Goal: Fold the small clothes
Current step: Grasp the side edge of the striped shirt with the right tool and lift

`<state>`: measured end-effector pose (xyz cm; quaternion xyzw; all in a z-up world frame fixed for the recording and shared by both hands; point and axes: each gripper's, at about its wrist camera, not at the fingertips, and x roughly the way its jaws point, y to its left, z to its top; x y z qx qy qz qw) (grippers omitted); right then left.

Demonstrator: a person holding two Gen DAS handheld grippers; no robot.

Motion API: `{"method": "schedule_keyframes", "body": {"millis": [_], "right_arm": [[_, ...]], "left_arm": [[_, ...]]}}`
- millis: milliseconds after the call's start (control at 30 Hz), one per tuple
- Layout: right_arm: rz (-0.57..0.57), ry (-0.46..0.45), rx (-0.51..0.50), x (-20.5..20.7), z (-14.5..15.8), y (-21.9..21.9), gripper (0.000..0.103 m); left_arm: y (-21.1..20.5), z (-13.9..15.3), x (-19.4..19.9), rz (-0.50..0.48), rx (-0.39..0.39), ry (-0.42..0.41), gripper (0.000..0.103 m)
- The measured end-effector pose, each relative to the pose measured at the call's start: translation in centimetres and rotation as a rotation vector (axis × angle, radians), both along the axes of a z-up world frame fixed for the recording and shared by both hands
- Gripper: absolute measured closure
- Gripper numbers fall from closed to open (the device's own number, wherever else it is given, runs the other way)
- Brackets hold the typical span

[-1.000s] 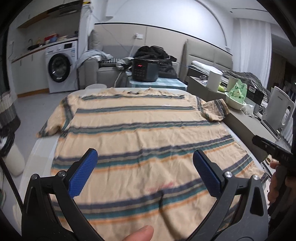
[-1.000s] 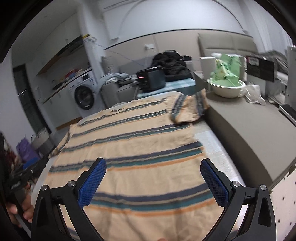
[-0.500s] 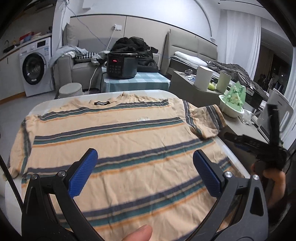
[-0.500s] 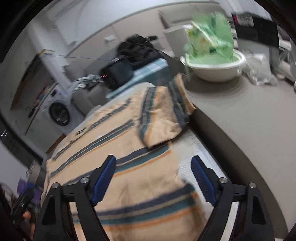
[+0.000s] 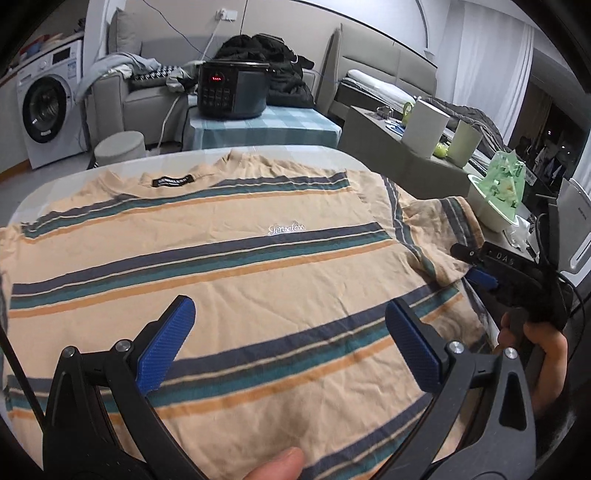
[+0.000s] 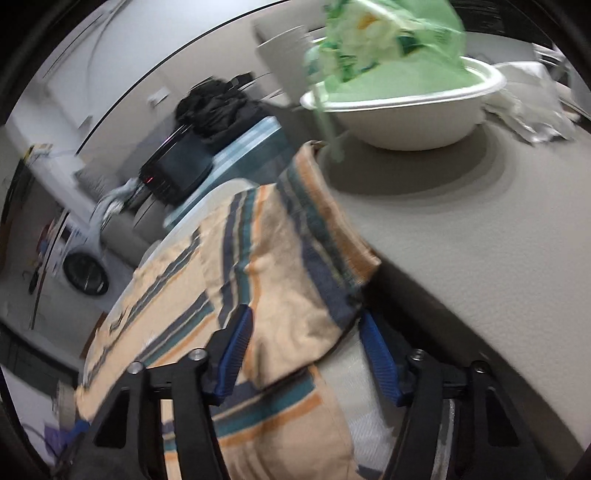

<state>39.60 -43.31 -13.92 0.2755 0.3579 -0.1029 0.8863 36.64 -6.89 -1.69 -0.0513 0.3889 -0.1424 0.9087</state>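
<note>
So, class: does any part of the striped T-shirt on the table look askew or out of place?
Yes. The T-shirt lies mostly flat, but its sleeve by the grey counter is bunched and draped against the counter's edge. The right tool is closing around that sleeve; the left tool hovers open.

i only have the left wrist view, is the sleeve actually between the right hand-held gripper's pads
Observer: Yes. In the right wrist view the right hand-held gripper straddles the folded sleeve of the striped shirt, jaws closing but not yet pressing.
Operator: anything close to that sleeve i should worry about
Observer: A white bowl with a green bag sits just beyond the sleeve's cuff on the grey counter.
Operator: and my left one
Observer: The left hand-held gripper is open above the shirt's lower half, holding nothing.
</note>
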Motion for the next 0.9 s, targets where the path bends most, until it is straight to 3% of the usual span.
{"method": "schedule_keyframes", "body": {"millis": [100, 167, 200, 267, 367, 433, 500, 567, 633, 700, 800, 900], "right_arm": [[-0.084, -0.01, -0.013, -0.3, -0.1, -0.4, 0.069], [-0.127, -0.024, -0.036, -0.5, 0.1, -0.5, 0.09], [-0.135, -0.036, -0.055, -0.3, 0.4, -0.4, 0.095], [-0.108, -0.055, -0.085, 0.2, 1.0, 0.2, 0.097], [0.035, -0.104, -0.173, 1.1, 2.8, 3.2, 0.098], [0.197, -0.156, -0.23, 1.6, 4.2, 6.3, 0.098], [0.439, -0.174, -0.293, 2.4, 5.0, 10.6, 0.098], [0.65, -0.1, -0.325, 3.3, 4.2, 14.1, 0.094], [0.774, 0.011, -0.326, 3.9, 2.3, 16.2, 0.082], [0.801, 0.046, -0.331, 3.4, 1.4, 16.4, 0.071], [0.776, 0.018, -0.308, 2.1, 1.6, 15.0, 0.054], [0.699, -0.006, -0.295, 1.1, 1.8, 12.5, 0.054]], "left_arm": [[-0.2, -1.0, 1.1, -0.005, -0.005, 0.012, 0.001], [-0.4, -1.7, 1.9, -0.008, -0.001, 0.026, 0.001], [-0.4, -2.0, 2.2, -0.006, 0.001, 0.031, 0.001], [-0.5, -2.4, 2.8, 0.008, 0.004, 0.032, 0.001], [0.2, -2.4, 2.9, 0.031, 0.003, 0.024, 0.001], [0.8, -2.4, 3.1, 0.052, -0.001, 0.019, 0.001], [1.6, -2.3, 3.3, 0.077, -0.003, 0.022, 0.001], [2.6, -2.3, 3.4, 0.1, -0.008, 0.022, 0.001], [3.3, -2.3, 3.6, 0.124, -0.004, 0.023, 0.001], [3.7, -2.3, 3.8, 0.138, -0.001, 0.025, 0.001], [3.7, -2.2, 4.1, 0.134, -0.009, 0.026, 0.001], [2.5, -2.3, 4.7, 0.11, -0.022, 0.035, 0.001]]}}
